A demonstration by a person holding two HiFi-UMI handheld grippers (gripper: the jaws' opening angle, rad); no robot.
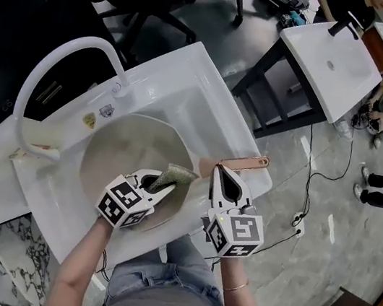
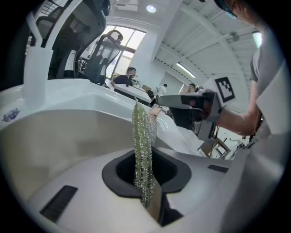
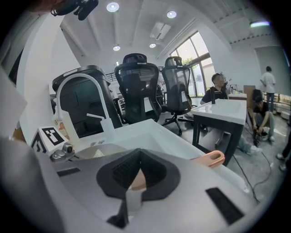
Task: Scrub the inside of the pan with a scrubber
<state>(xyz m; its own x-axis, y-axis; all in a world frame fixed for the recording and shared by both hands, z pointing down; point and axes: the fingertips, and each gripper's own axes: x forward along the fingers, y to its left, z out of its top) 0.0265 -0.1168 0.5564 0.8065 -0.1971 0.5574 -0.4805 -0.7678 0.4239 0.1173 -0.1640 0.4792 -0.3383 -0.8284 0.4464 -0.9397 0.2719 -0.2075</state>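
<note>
Two grips from my end. Left gripper (image 1: 163, 182) jaws are pinched on the green scrubber (image 2: 143, 150), inside the pan (image 1: 114, 153) at its right wall; can't confirm contact. Right gripper (image 1: 228, 179) jaws are clamped on the copper handle (image 1: 247, 163). Pan sits in the white sink (image 1: 190, 75), below the faucet (image 1: 60, 67).

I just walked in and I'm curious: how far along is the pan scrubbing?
Done: the round beige pan sits in the white sink, with the right gripper clamped on its copper-pink handle. In hand: the left gripper holds the glittery green scrubber over the pan's near side. Left: the scrubbing itself; I can't tell how much of the inside is clean.
</note>
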